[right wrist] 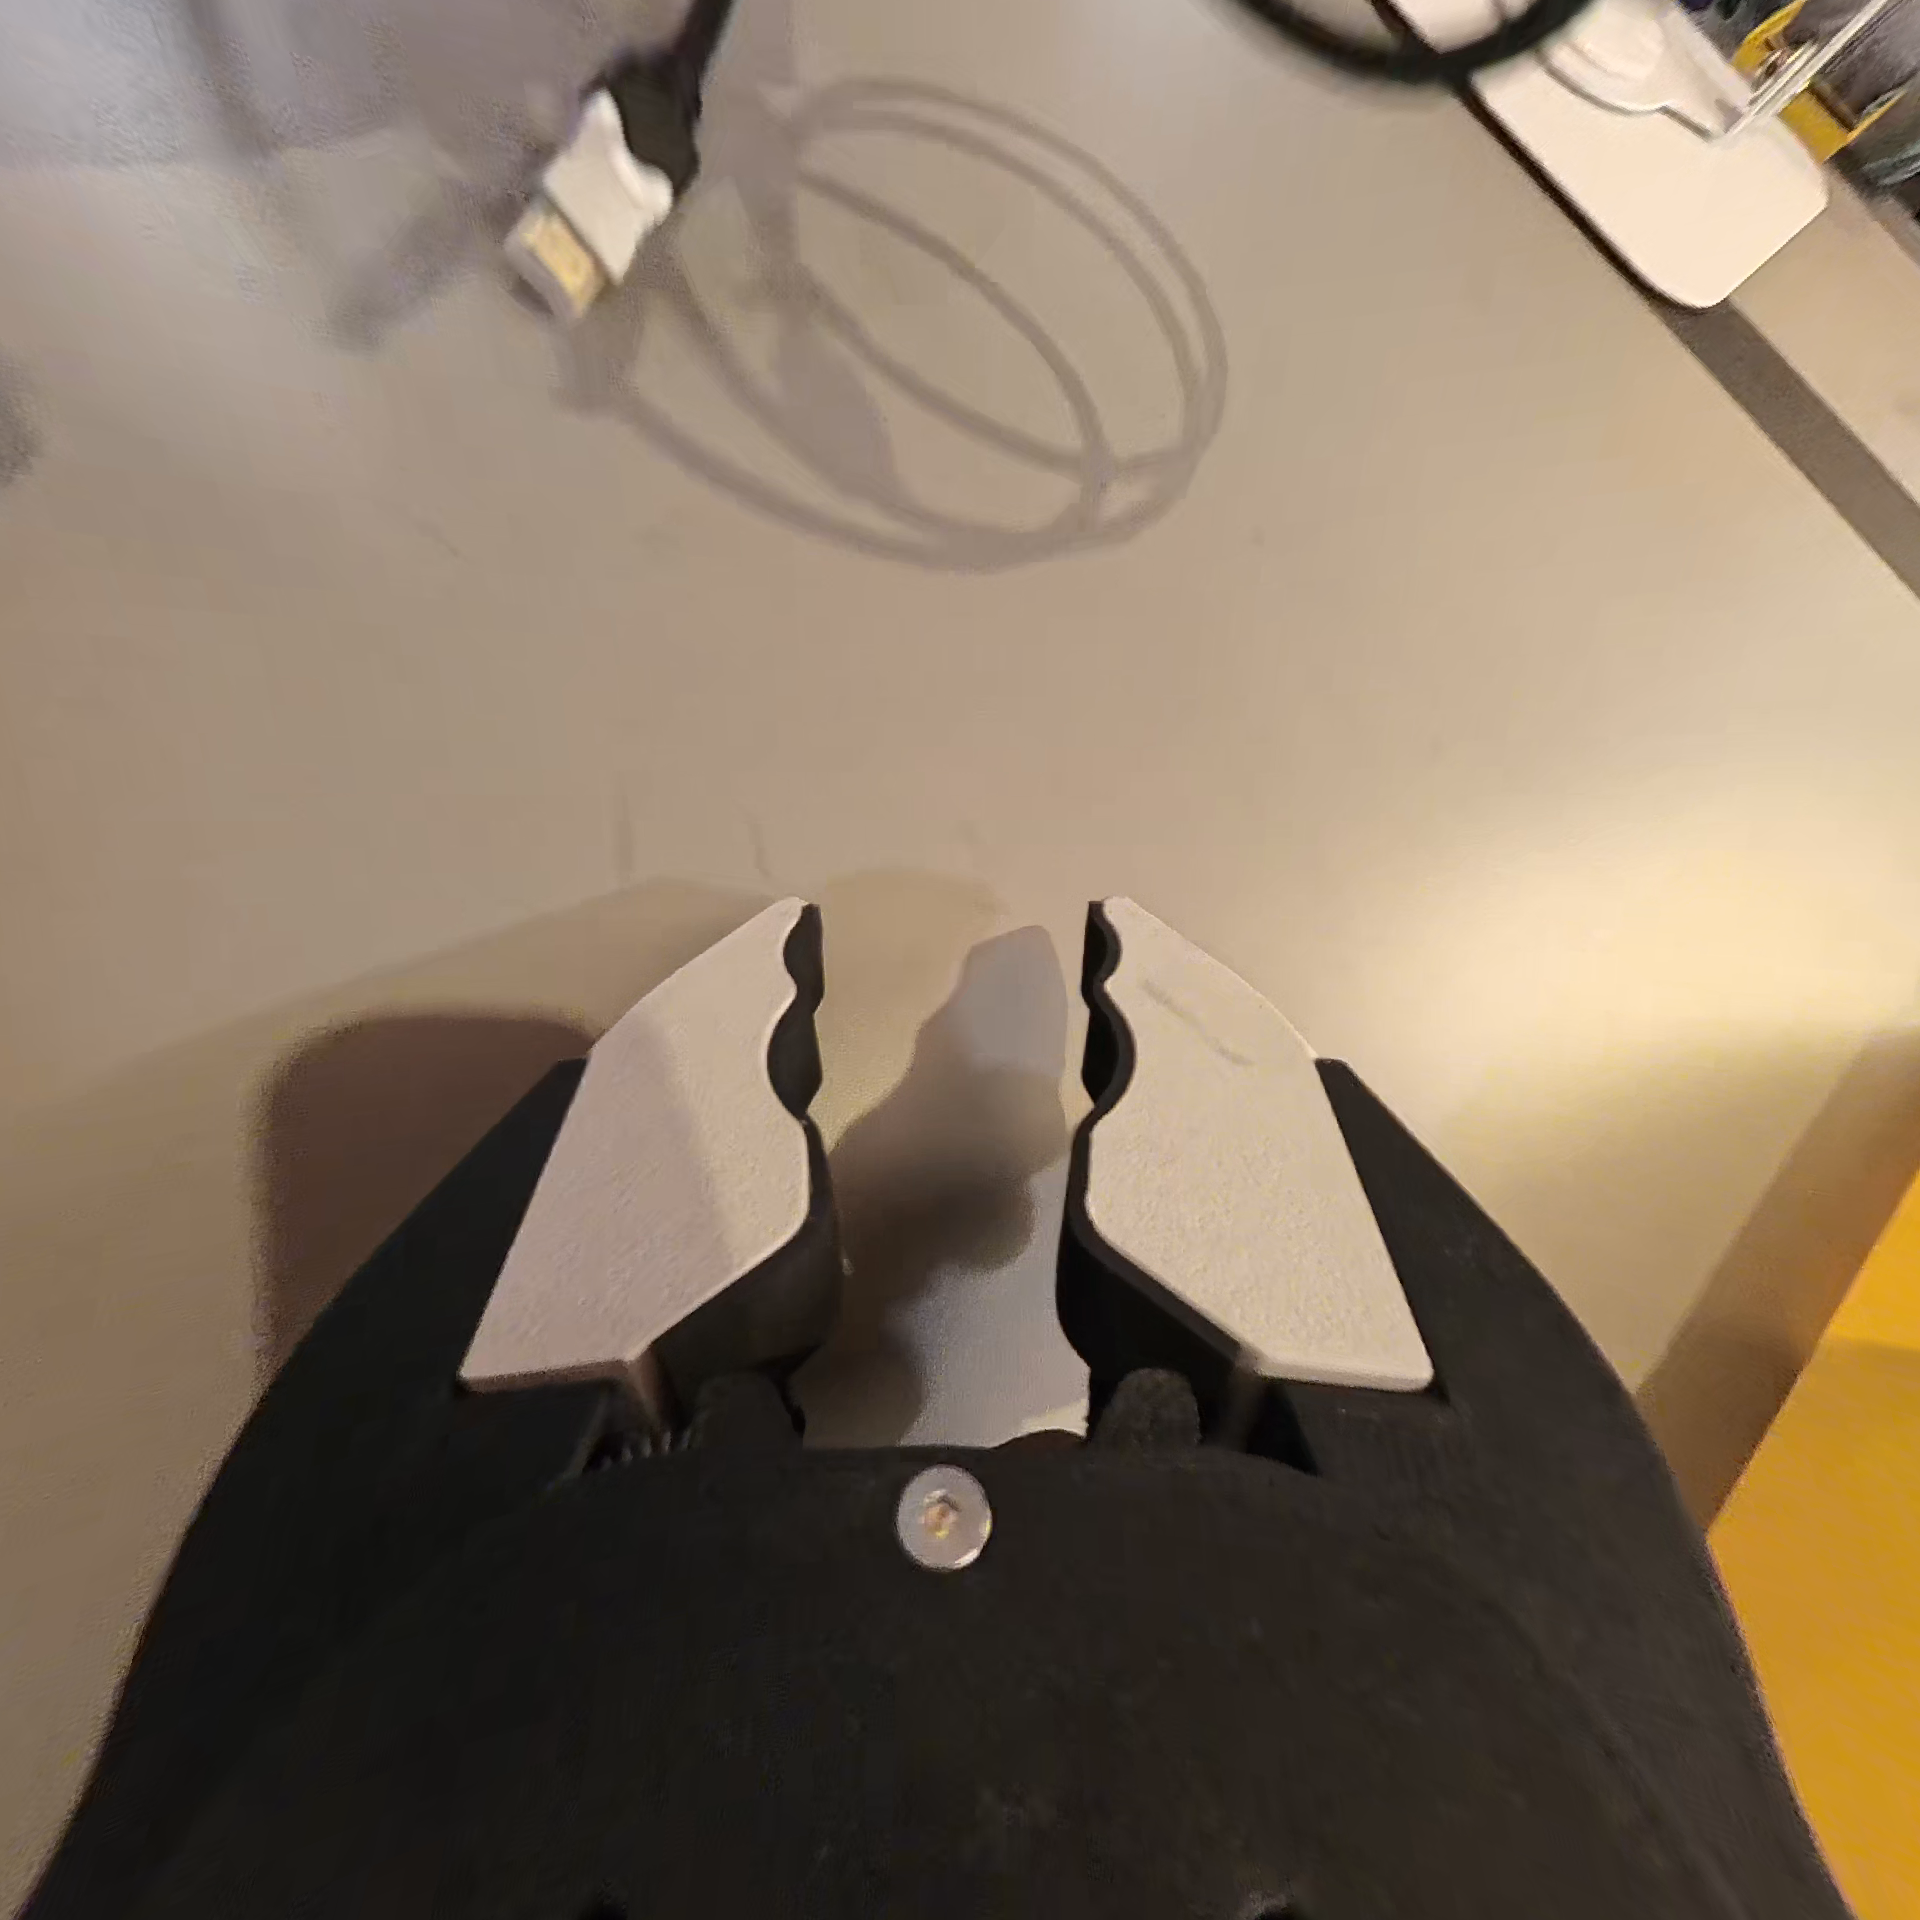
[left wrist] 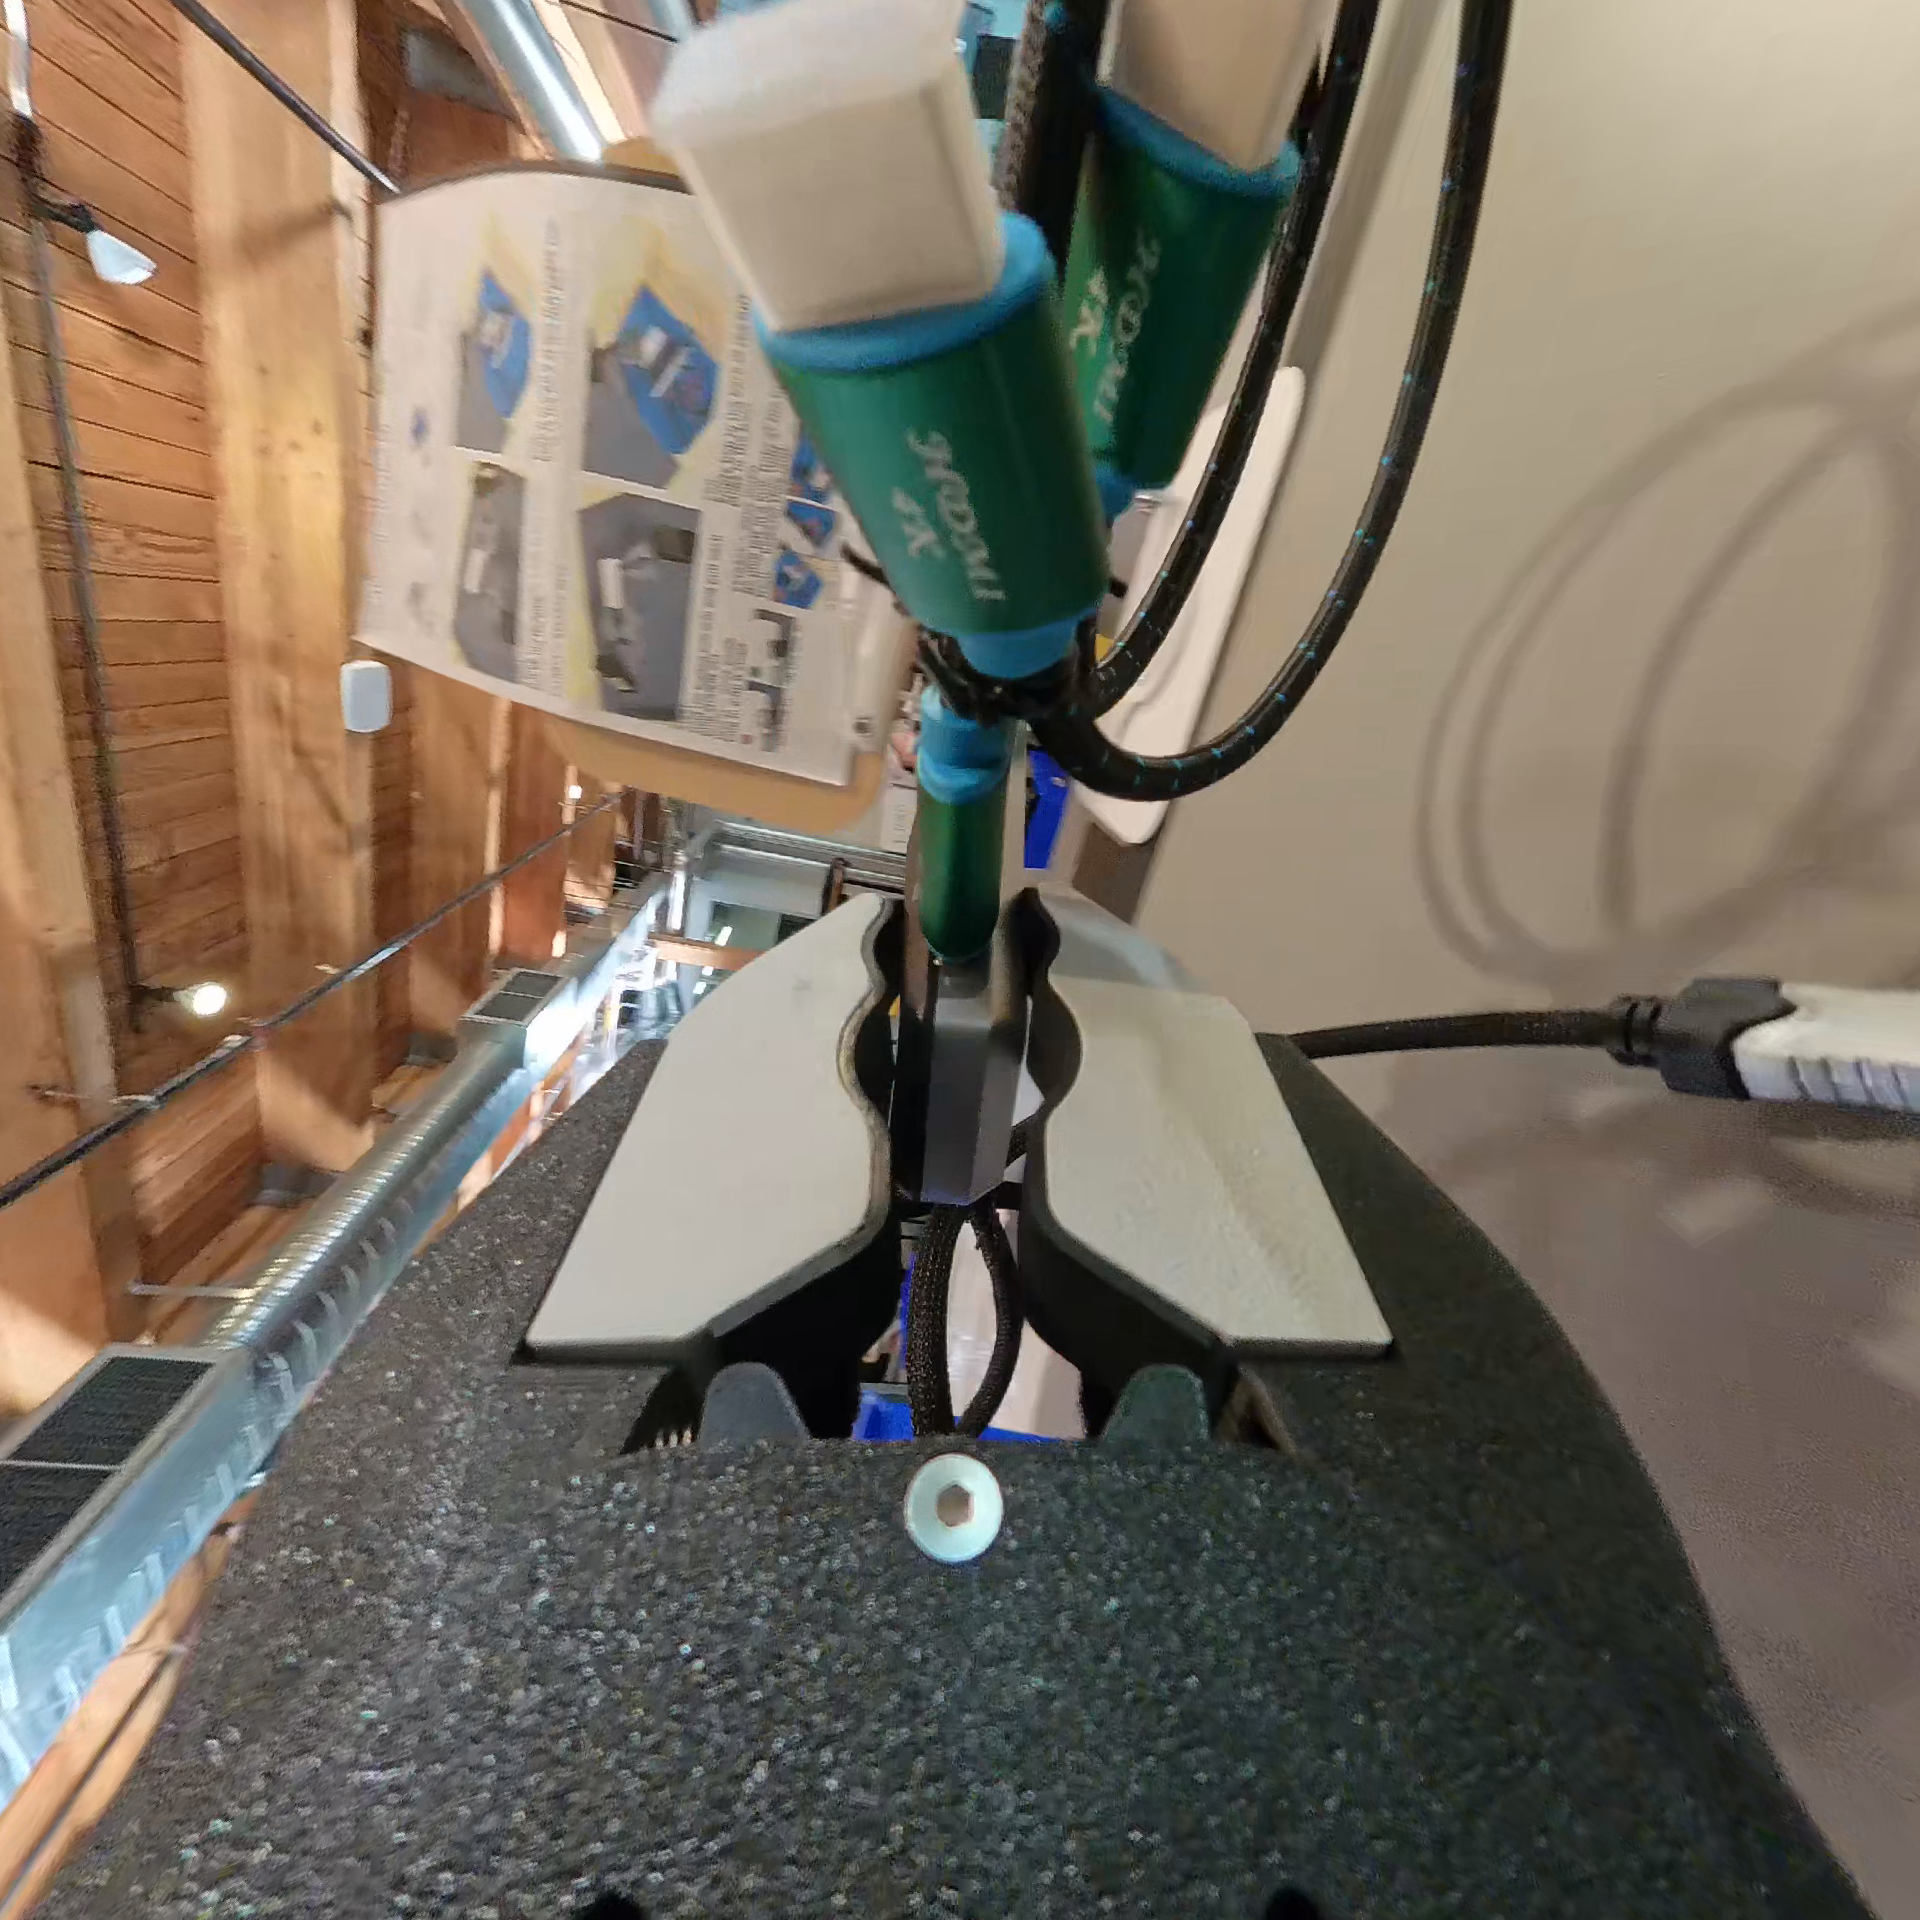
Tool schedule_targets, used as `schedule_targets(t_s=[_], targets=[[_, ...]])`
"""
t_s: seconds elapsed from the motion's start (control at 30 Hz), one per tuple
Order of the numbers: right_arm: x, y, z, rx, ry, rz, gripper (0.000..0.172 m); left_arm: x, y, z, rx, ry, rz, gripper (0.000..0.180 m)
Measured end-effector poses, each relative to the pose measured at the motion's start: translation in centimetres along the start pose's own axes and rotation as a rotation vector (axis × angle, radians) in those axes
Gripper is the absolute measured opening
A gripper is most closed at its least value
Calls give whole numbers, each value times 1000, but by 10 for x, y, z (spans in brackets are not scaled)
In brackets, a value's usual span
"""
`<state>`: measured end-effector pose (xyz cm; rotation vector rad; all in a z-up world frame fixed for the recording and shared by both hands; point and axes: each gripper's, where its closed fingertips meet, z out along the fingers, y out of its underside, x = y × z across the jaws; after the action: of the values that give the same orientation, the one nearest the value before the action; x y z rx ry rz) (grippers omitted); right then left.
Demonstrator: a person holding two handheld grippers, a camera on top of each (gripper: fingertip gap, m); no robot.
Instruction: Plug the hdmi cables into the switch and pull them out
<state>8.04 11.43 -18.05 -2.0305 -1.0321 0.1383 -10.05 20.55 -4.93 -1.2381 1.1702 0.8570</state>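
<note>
My left gripper (left wrist: 961,925) is shut on a grey metal adapter block (left wrist: 966,1091), held between both pads. A green plug (left wrist: 956,873) with a blue collar sits in the block's far end. Past it hang two more green plugs with white caps (left wrist: 935,457) (left wrist: 1174,312) and loops of black braided cable (left wrist: 1351,499). A black plug with a white tip (left wrist: 1766,1049) reaches in from the right; it also shows in the right wrist view (right wrist: 592,218). My right gripper (right wrist: 951,914) is open and empty, low over the beige table (right wrist: 1039,707).
The cable coil casts a ring shadow on the table (right wrist: 987,343). A white flat object (right wrist: 1662,187) lies at the table's far right edge. A yellow floor (right wrist: 1818,1507) shows past the right edge. A poster board (left wrist: 582,447) and wooden wall (left wrist: 156,623) stand behind. My hands' fingertips stand some 25 cm from each other.
</note>
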Motion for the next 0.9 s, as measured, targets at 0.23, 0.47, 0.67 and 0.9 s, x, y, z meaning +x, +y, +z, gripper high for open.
schedule_targets(t_s=[0.23, 0.47, 0.67, 0.9], targets=[[-2, 2, -5, 8, 15, -15, 49, 80, 3, -2, -69, 168, -12, 32], [-5, 2, -2, -8, -40, 5, 52, 105, -1, -38, -75, 630, -269, 59], [-7, 0, 0, -3, -59, -6, 56, 51, -32, -63, 199, 788, -816, 79], [-9, -44, 4, 107, -80, -61, 55, 5, -31, -17, 239, 713, -1267, 80]])
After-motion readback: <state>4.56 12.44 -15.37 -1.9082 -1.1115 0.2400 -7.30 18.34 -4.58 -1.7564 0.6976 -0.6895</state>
